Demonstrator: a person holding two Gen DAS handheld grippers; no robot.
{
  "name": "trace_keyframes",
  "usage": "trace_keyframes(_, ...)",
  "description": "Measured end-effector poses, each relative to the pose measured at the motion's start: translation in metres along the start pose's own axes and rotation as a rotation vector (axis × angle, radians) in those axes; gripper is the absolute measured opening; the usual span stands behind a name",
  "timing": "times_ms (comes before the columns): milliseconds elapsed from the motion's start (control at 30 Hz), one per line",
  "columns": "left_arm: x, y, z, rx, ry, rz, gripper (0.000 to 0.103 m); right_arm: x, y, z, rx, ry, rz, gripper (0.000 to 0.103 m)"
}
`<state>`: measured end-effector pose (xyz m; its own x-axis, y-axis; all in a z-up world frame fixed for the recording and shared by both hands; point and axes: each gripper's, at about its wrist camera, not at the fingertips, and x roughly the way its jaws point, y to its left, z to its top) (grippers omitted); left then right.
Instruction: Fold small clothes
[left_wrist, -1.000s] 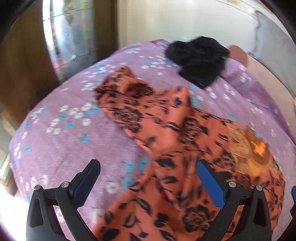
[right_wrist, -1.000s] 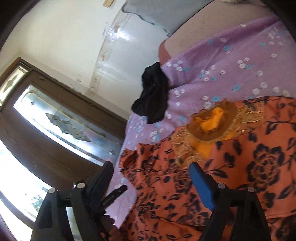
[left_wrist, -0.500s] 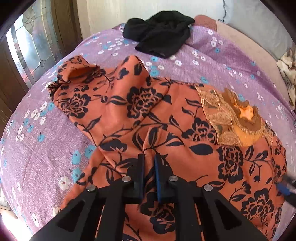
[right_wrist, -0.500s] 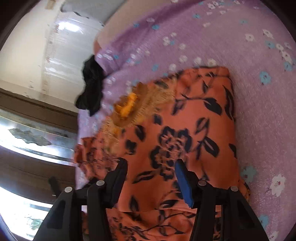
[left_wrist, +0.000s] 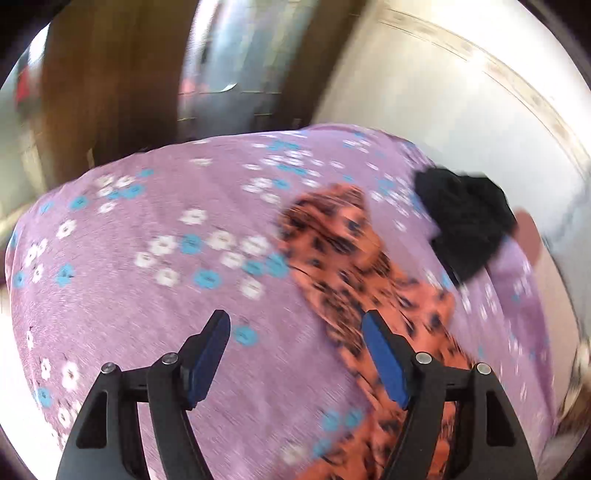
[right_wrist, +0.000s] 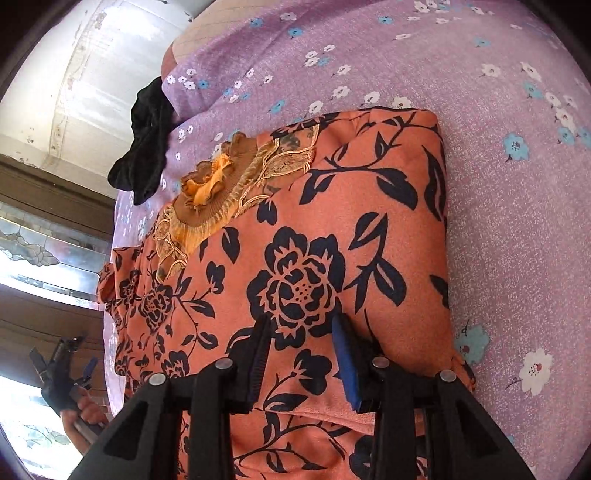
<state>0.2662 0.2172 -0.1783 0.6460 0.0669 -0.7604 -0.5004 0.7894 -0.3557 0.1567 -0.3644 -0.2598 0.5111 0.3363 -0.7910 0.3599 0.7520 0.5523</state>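
An orange garment with black flowers (right_wrist: 303, 258) lies on the purple flowered bedsheet (right_wrist: 517, 203), its right side folded in with a straight edge. Its gold embroidered collar (right_wrist: 210, 192) points toward the wall. My right gripper (right_wrist: 301, 325) is open, low over the garment's middle, with cloth between the jaws but not pinched. My left gripper (left_wrist: 295, 325) is open and empty, raised above the sheet left of the garment's sleeve (left_wrist: 351, 258). The left wrist view is blurred by motion. The left gripper also shows small in the right wrist view (right_wrist: 66, 362).
A black garment (left_wrist: 465, 225) lies in a heap near the far edge of the bed, also seen in the right wrist view (right_wrist: 147, 140). A white wall and a wooden door with stained glass (right_wrist: 33, 254) stand beyond the bed.
My left gripper was shut on the garment half a second ago; it has opened, let go and swung up to the left. My right gripper has narrowed and come down onto the cloth.
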Motion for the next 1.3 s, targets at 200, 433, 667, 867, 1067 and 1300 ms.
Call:
trace_keyframes(200, 0.056, 0.023, 0.027, -0.131, 0.152, -0.048, 0.075, 0.004, 0.015, -0.001, -0.046, -0.003, -0.017, 0.059)
trace_keyframes(433, 0.099, 0.003, 0.039, -0.059, 0.158, -0.072, 0.074, 0.007, 0.013, 0.001, -0.04, -0.008, -0.004, 0.06)
trace_keyframes(667, 0.123, -0.011, 0.041, -0.068, 0.192, -0.182, 0.01, 0.01, 0.015, 0.004, -0.028, -0.012, 0.003, 0.062)
trace_keyframes(867, 0.103, -0.036, 0.04, -0.014, 0.123, -0.209, 0.003, 0.008, 0.008, 0.005, 0.008, -0.013, 0.044, 0.061)
trace_keyframes(1067, 0.024, -0.099, 0.018, 0.206, 0.016, -0.323, 0.003, 0.006, 0.009, 0.005, 0.027, -0.018, 0.056, 0.061)
trace_keyframes(1300, -0.081, -0.192, -0.107, 0.703, -0.066, -0.488, 0.003, -0.011, -0.001, 0.01, 0.061, -0.08, 0.078, 0.061)
